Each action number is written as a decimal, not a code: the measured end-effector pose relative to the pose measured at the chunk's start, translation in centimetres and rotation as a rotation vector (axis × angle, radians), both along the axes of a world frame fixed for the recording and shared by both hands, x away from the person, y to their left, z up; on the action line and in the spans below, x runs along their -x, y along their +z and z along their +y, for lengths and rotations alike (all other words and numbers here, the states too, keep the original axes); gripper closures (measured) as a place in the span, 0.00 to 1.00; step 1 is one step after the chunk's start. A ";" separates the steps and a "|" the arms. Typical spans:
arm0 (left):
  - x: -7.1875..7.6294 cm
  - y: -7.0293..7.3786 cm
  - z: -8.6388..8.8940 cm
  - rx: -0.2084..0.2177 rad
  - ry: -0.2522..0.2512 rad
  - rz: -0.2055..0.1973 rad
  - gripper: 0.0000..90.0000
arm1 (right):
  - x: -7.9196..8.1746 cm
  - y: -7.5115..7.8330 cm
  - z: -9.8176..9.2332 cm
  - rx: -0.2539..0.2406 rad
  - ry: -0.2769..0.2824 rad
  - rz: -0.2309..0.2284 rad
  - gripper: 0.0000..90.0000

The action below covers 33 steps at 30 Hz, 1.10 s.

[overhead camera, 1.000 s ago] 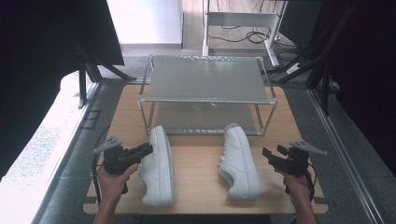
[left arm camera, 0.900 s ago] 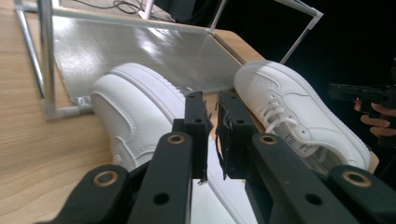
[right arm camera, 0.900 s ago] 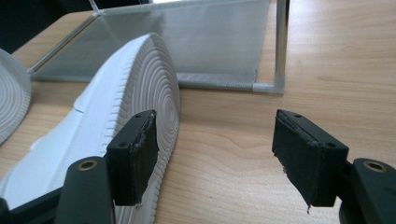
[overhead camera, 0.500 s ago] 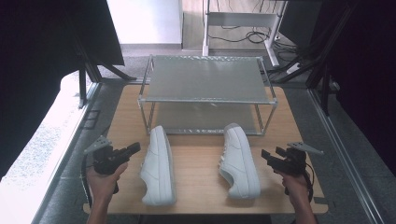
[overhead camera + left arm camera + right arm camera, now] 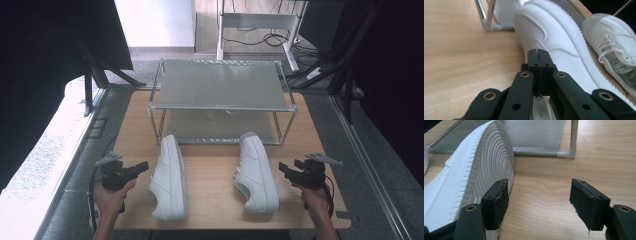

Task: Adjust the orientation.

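White left shoe (image 5: pixel 170 177), lower centre: left gripper (image 5: pixel 134 170) jaws are shut empty, so widen first; right gripper (image 5: pixel 286 170) jaws gape beside right shoe (image 5: pixel 256 172).

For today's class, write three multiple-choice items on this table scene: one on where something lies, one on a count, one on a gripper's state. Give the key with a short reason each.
1. Where do the white shoes lie?
A. on the rack's top shelf
B. on the wooden table, in front of the rack
C. on the floor

2. How many shoes are there?
A. one
B. two
C. three

3. How do the jaws of the left gripper stand?
A. shut, with nothing between them
B. wide open
C. shut on a shoe

Key: 1 B, both shoes rest on the table on the person's side of the metal rack. 2 B, the high view shows a pair. 3 A, the left gripper view shows the jaws pressed together, the shoe beyond them; the right gripper is the open one.
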<state>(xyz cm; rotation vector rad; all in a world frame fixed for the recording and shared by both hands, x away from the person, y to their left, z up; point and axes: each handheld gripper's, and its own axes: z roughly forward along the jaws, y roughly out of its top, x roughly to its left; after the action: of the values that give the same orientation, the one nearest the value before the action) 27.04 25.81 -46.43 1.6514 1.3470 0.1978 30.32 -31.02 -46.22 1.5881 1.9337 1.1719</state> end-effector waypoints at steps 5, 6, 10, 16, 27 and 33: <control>0.7 -0.8 -0.1 0.009 -0.014 0.029 1.00 | 0.0 -0.2 0.0 0.004 -0.001 0.004 0.35; 0.7 -0.8 -0.2 0.009 -0.019 0.027 1.00 | 0.0 -0.2 0.0 0.004 -0.001 0.006 0.35; 0.8 -0.7 -0.6 -0.004 -0.040 0.029 1.00 | 0.0 -0.2 0.1 0.005 0.002 0.006 0.35; 0.7 -0.5 -1.6 -0.027 -0.060 0.029 1.00 | -0.1 -0.1 0.1 0.008 0.001 0.005 0.35; 0.7 -0.1 -2.3 -0.031 -0.055 0.004 1.00 | 0.1 0.1 -0.3 0.000 -0.016 0.001 0.35; 0.7 0.1 -2.7 -0.020 -0.063 -0.009 1.00 | 0.1 0.2 -0.5 -0.007 -0.022 0.001 0.35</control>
<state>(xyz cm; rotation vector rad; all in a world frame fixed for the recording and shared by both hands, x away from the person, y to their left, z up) 26.38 23.15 -46.31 1.7055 1.2879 0.1814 30.19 -31.53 -46.05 1.6098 1.9099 1.1706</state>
